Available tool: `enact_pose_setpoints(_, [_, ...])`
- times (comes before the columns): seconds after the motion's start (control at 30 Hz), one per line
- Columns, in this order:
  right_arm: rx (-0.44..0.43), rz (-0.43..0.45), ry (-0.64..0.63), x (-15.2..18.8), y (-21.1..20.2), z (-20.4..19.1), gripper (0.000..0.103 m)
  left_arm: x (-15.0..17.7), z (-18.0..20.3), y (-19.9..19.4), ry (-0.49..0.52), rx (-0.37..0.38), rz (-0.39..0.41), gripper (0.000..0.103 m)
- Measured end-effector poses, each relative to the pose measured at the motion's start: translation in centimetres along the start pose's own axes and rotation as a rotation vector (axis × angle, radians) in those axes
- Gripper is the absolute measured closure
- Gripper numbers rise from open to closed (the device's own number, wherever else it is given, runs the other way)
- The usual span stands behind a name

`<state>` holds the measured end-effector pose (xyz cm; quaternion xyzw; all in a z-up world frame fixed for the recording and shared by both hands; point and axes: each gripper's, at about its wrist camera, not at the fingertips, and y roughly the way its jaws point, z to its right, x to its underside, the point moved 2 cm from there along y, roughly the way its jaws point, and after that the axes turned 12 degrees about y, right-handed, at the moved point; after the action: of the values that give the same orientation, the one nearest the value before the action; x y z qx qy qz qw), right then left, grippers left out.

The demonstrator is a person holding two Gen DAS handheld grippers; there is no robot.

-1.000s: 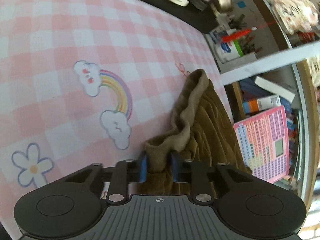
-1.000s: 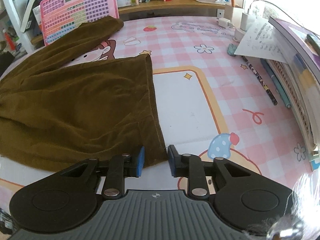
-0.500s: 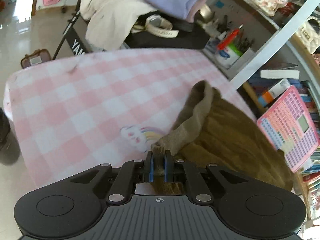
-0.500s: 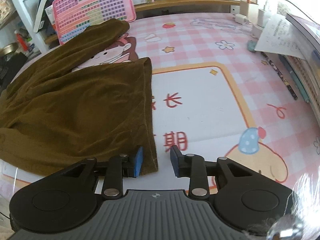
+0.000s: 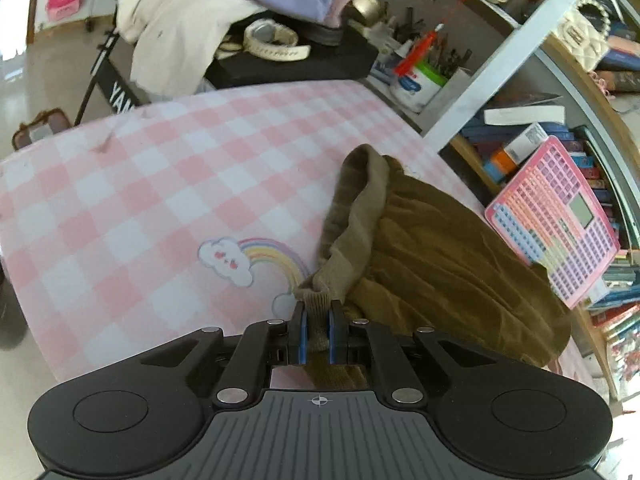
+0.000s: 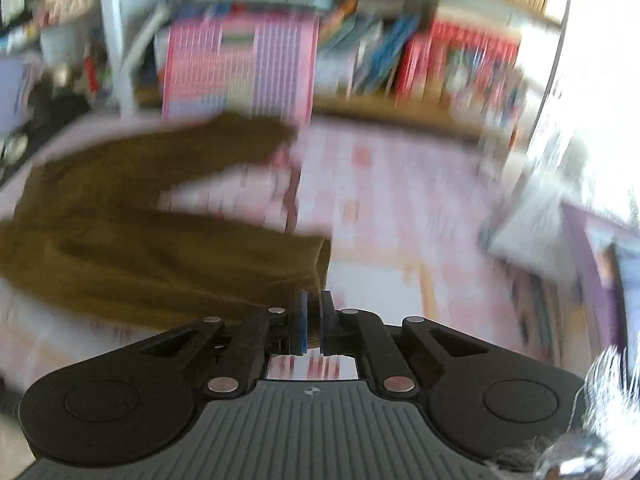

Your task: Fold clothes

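A pair of brown corduroy trousers lies on the pink checked table mat. In the left wrist view my left gripper is shut on the ribbed waistband and holds it a little above the mat. In the blurred right wrist view my right gripper is shut on the hem of one trouser leg, lifted off the mat. The other leg stretches toward the back.
A pink toy keyboard leans on a bookshelf at the table's far edge; it also shows in the right wrist view. A pen cup and a black stand with piled clothes are behind the table. Books lie at right.
Both grippers have closed on the trousers, the left on the waistband and the right on the leg hem. Both have risen; the right one is moving fast.
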<state>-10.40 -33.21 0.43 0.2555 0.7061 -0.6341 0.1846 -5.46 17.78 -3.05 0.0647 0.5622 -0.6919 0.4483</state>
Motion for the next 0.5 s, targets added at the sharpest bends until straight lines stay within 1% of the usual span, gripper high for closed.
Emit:
enact_pose_setpoints(0.07, [0.008, -0.115, 0.015, 2.0, 1.9, 0.5, 0.098, 0.3, -0.8, 0.2, -0.032, -0.006, -0.012, 0.094])
enact_pose_setpoints(0.13, [0.021, -0.130, 0.036, 3.4, 3.0, 0.5, 0.098, 0.2, -1.1, -0.3, -0.037, -0.005, 0.000, 0.094])
enact_pose_setpoints(0.17, [0.024, -0.128, 0.045, 3.6, 3.2, 0.4, 0.098, -0.1, -0.7, -0.9, -0.012, -0.003, 0.014, 0.095])
enact_pose_setpoints(0.2, [0.024, -0.125, 0.053, 3.5, 3.2, 0.2, 0.098, -0.4, -0.2, -1.6, 0.021, 0.001, 0.030, 0.095])
enact_pose_setpoints(0.33, [0.018, -0.134, 0.047, 3.4, 3.4, 0.2, 0.098, -2.0, 4.5, -5.0, 0.274, 0.034, 0.128, 0.094])
enact_pose_setpoints(0.43, [-0.005, -0.140, 0.063, 3.2, 3.5, 0.3, 0.098, -1.9, 3.3, -3.8, 0.237, -0.031, 0.090, 0.094])
enact_pose_setpoints(0.5, [-0.015, -0.136, 0.068, 3.4, 3.6, 0.0, 0.098, -0.9, 1.1, -1.5, 0.169, -0.094, -0.008, 0.094])
